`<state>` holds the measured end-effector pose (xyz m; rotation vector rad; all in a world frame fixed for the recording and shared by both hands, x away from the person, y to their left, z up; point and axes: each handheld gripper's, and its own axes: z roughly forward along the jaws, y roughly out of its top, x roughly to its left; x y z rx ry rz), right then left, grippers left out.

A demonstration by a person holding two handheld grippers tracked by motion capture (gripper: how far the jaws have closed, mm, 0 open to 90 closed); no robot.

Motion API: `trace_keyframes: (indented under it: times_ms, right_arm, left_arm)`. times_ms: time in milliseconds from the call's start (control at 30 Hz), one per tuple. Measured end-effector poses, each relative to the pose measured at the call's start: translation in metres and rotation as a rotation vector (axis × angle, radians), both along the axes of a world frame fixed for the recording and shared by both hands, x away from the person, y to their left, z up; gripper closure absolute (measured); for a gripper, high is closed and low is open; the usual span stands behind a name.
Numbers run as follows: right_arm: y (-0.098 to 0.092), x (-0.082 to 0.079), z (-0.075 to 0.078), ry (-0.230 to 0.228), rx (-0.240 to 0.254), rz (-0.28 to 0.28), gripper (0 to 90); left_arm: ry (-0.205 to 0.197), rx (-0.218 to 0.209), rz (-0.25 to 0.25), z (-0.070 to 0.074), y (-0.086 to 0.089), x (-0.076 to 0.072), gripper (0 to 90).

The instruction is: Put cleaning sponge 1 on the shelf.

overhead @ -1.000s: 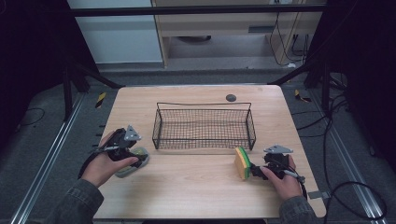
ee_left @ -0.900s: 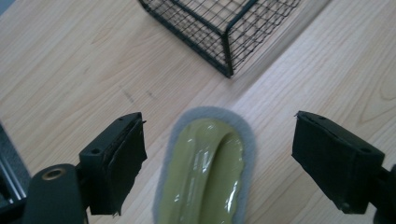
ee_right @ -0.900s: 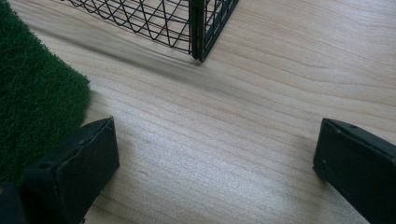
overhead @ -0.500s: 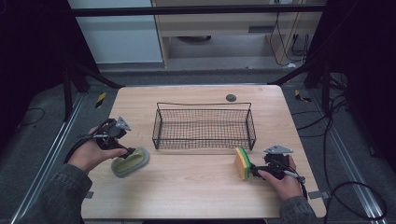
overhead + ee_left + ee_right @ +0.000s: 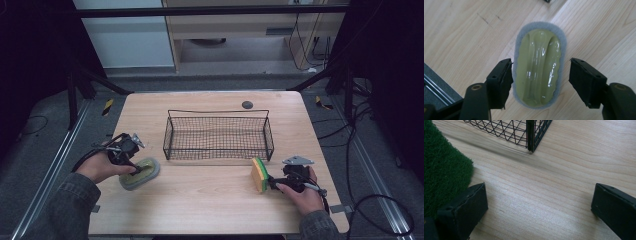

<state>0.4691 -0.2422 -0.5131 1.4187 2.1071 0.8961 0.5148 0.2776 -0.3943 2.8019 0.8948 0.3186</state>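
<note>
The wire basket [image 5: 218,134] holds nothing yet. Left of it, the left gripper [image 5: 541,75] hangs with jaws apart over the green scrubber [image 5: 539,66]. Right of it, the right gripper [image 5: 537,207], jaws apart, sits beside the yellow-green sponge [image 5: 258,174]; neither looks grasped.

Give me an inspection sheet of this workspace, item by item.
Surface: wooden table, bare and dry-looking.
Job's things: wire basket mid-table, looks empty; oval scrubber lying flat; yellow-green sponge standing on edge.
Clutter: small dark disc behind the basket.
Grippers: left tool open, jaws astride the scrubber; right tool open beside the sponge, holding nothing.
Cables: one trails from each tool; more on the floor at right.
Surroundings: dark frame, floor rails, cabinet behind.
</note>
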Motion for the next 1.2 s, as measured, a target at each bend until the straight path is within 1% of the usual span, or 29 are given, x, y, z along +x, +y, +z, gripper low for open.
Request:
trace_keyframes:
  times_ms: [33,100,167,267,333,400,433,533,633,833,933,967,1000,1067,1167,1200]
  right_arm:
    - [0.0,0.0,0.0,0.0,0.0,0.0,0.8]
    - [0.0,0.0,0.0,0.0,0.0,0.0,0.8]
    - [0.0,0.0,0.0,0.0,0.0,0.001,0.9]
    - [0.0,0.0,0.0,0.0,0.0,0.002,0.9]
    - [0.0,0.0,0.0,-0.003,-0.004,0.005,0.9]
    - [0.0,0.0,0.0,-0.003,-0.004,0.005,0.9]
    - [0.0,0.0,0.0,-0.003,-0.004,0.005,0.9]
    - [0.0,0.0,0.0,-0.003,-0.004,0.006,0.9]
    - [0.0,0.0,0.0,-0.002,-0.003,0.007,0.9]
    - [-0.001,0.0,0.0,-0.001,-0.003,0.008,0.9]
    - [-0.001,0.0,0.0,-0.002,-0.003,0.008,0.9]
    - [-0.001,0.001,0.0,-0.002,-0.004,0.008,0.9]
    - [-0.001,0.0,0.0,-0.002,-0.003,0.008,0.9]
    - [-0.001,0.0,0.0,-0.001,-0.003,0.008,0.9]
    - [-0.001,0.001,0.0,-0.002,-0.003,0.008,0.9]
    - [0.0,0.001,0.0,-0.001,-0.001,0.008,0.9]
  left_arm:
    - [0.009,-0.003,-0.004,-0.003,0.001,0.001,38.4]
    - [0.021,-0.004,-0.015,-0.008,0.003,0.002,40.5]
    - [0.022,0.011,-0.029,-0.013,0.004,0.003,42.6]
    - [0.018,0.013,-0.039,-0.016,0.006,0.005,44.1]
    - [0.02,0.002,-0.046,-0.018,0.006,0.006,46.8]
    - [0.027,-0.005,-0.042,-0.021,0.006,0.007,48.1]
    - [0.03,0.007,-0.052,-0.022,0.006,0.008,49.6]
    - [0.036,0.011,-0.058,-0.026,0.005,0.01,52.2]
    - [0.044,0.03,-0.06,-0.029,0.004,0.013,53.7]
    - [0.059,0.034,-0.057,-0.035,0.006,0.015,57.8]
    - [0.065,0.029,-0.059,-0.037,0.006,0.015,62.5]
    - [0.069,0.029,-0.059,-0.037,0.006,0.015,66.0]
    - [0.068,0.028,-0.063,-0.036,0.007,0.015,69.4]
    - [0.064,0.023,-0.058,-0.035,0.007,0.014,70.8]
    - [0.033,0.009,-0.07,-0.029,0.009,0.009,70.9]
    - [0.017,-0.008,-0.068,-0.026,0.009,0.006,70.9]
